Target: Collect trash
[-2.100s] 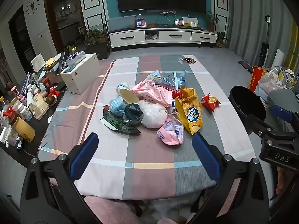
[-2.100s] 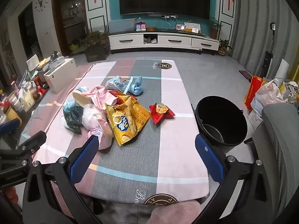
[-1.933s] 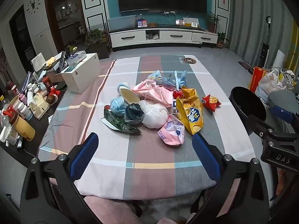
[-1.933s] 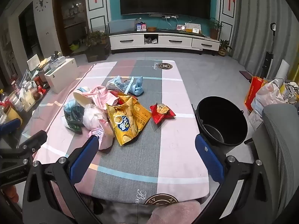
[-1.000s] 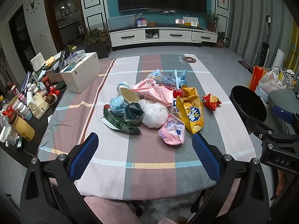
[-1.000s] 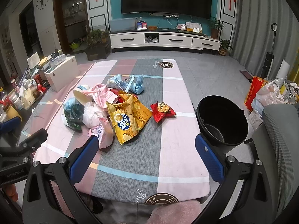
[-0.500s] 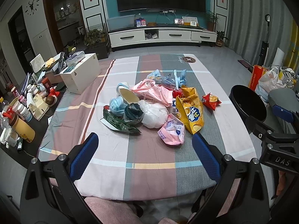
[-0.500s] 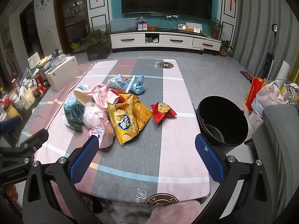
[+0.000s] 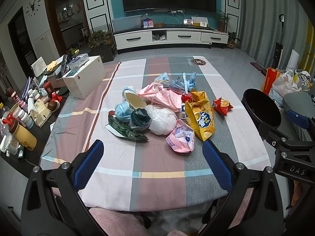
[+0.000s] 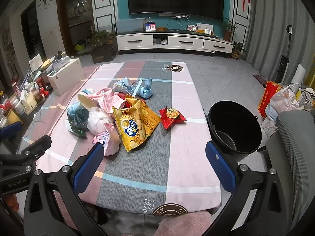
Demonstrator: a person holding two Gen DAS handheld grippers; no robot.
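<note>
A heap of trash lies mid-table: a yellow chip bag [image 9: 200,116] [image 10: 134,124], a small red snack wrapper [image 9: 222,105] [image 10: 171,116], pink bags [image 9: 181,137] [image 10: 108,139], a white bag [image 9: 162,119], a dark green wrapper [image 9: 125,128] and blue wrappers [image 9: 177,80] [image 10: 137,88]. A black bucket [image 10: 235,126] [image 9: 260,107] stands off the table's right edge. My left gripper [image 9: 152,149] and my right gripper [image 10: 154,153] hover open above the near end of the table, nothing between their fingers.
The table wears a pink-and-grey checked cloth [image 9: 161,173]. A white box [image 9: 84,76] and a cluttered low side surface with bottles and cups [image 9: 21,116] line the left. A grey chair [image 10: 295,137] and shopping bags [image 10: 279,100] sit right. A TV cabinet [image 10: 173,41] lies beyond.
Almost nothing: both grippers stay open and hover in place, with only a slight drift of the views. The trash has not moved.
</note>
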